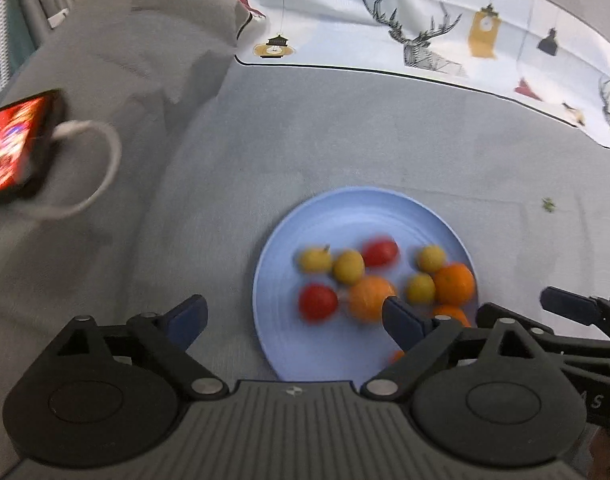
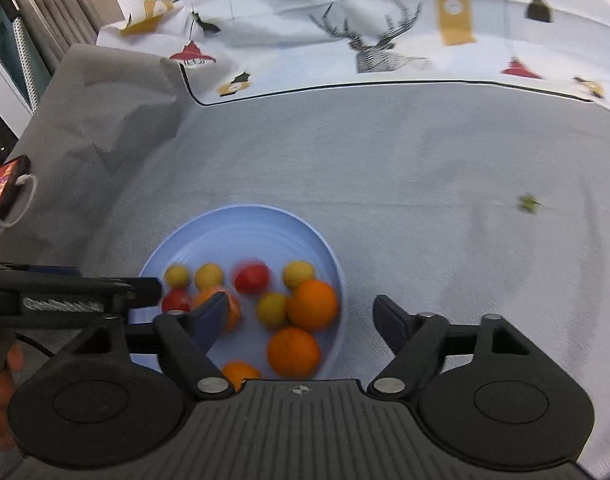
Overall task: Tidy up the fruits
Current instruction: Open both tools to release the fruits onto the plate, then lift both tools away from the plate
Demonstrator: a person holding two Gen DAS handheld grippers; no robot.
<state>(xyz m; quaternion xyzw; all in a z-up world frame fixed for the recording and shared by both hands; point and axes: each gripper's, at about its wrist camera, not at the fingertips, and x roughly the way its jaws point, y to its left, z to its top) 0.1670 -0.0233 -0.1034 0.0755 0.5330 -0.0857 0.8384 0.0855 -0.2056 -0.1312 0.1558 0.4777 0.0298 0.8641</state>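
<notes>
A light blue plate [image 1: 345,216] [image 2: 241,232] lies on the grey cloth. It holds several small yellow fruits [image 1: 348,266] [image 2: 272,310], two red tomatoes [image 1: 317,301] [image 2: 252,278] and several oranges [image 1: 453,283] [image 2: 313,305]. My left gripper [image 1: 297,316] is open and empty, above the plate's near left side. My right gripper [image 2: 303,320] is open and empty, above the plate's near right side, and also shows at the right edge of the left wrist view [image 1: 569,308]. The left gripper shows at the left of the right wrist view [image 2: 73,296].
A lit phone [image 1: 13,148] [image 2: 3,192] with a white cable [image 1: 101,168] lies on the grey cloth at the left. A white patterned cloth [image 1: 425,28] [image 2: 385,32] covers the far side. A small green scrap [image 1: 549,204] [image 2: 527,202] lies right of the plate.
</notes>
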